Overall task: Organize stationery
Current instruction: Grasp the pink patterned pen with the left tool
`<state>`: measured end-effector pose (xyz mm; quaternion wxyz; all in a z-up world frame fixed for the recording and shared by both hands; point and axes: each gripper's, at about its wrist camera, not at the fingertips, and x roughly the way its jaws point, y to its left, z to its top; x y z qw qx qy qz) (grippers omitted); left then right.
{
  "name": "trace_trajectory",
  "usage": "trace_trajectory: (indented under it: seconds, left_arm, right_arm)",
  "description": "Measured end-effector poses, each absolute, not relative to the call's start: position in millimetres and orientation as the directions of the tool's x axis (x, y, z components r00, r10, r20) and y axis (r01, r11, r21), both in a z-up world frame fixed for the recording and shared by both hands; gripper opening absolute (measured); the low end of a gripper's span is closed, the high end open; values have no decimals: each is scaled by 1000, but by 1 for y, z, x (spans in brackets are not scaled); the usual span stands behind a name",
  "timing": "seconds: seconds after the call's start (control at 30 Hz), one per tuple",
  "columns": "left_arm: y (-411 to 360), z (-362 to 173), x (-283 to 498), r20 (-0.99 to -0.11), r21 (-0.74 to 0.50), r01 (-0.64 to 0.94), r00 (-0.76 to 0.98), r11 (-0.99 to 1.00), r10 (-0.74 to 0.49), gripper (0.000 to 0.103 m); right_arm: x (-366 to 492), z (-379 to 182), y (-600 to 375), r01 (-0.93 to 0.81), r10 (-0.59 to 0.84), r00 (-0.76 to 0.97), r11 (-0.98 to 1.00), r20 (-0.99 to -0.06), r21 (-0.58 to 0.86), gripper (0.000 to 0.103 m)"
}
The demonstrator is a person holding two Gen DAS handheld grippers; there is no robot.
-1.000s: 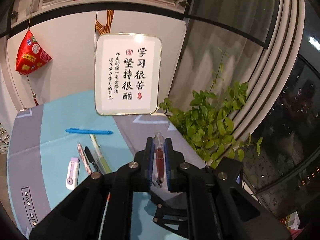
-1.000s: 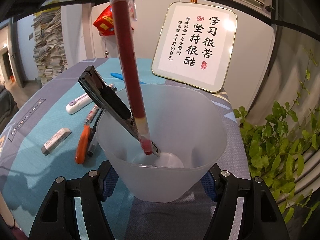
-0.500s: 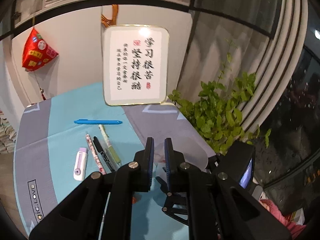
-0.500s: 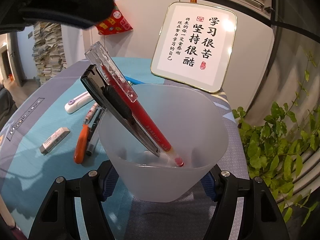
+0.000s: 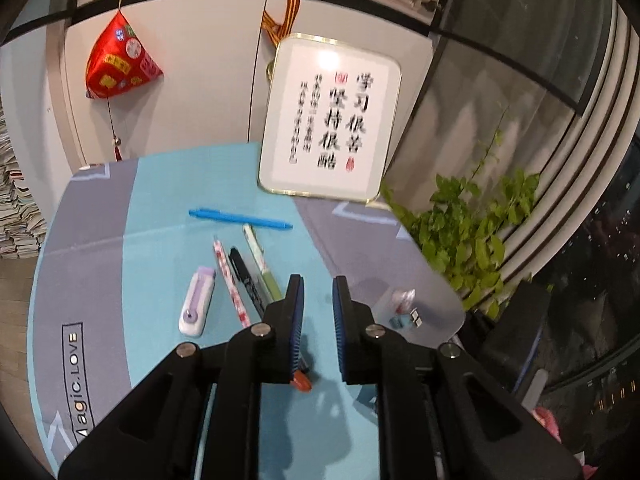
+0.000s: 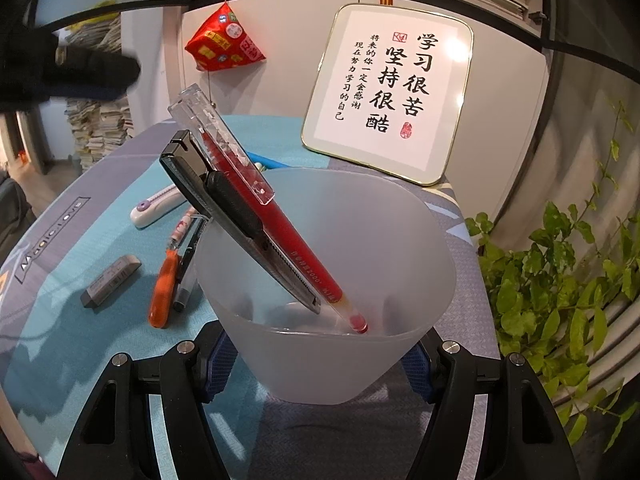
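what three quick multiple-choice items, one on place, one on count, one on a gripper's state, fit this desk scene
1. Where is the red gel pen?
A. flat on the mat
B. leaning inside the frosted plastic cup
C. in the left gripper

2. How many things stand in that cup?
A. two
B. none
C. five

3. What is the right gripper doing?
A. hanging empty
B. clamping the cup
C. pinching an eraser

Answers:
1 B, its tip rests on the cup's floor.
2 A, the pen and a black utility knife lean together.
3 B, both blue pads press the cup's base, while the left gripper is empty, its jaws opening.
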<state>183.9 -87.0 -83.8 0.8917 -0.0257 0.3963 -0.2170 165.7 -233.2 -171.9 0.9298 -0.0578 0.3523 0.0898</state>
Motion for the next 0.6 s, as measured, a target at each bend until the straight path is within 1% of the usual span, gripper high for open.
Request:
trace_trajectory:
  seconds: [0.2,0.37,0.6]
  left_arm:
    - [-64,-118,206,-758,-222,272,556,936,-341,12]
    - [-54,-157,229,-822,-233,212,479,949,-309,12]
    - [-60,-184,248,-856,-219,180,435,959,-278,12]
  right_arm:
    - [166,-171,-234,-208,125,735,977,-666,-46,71]
    - [166,-171,-234,-209,130,734,977,-666,-40,71]
    - [166,-172,-234,-209,131,733,977,-668,-37,71]
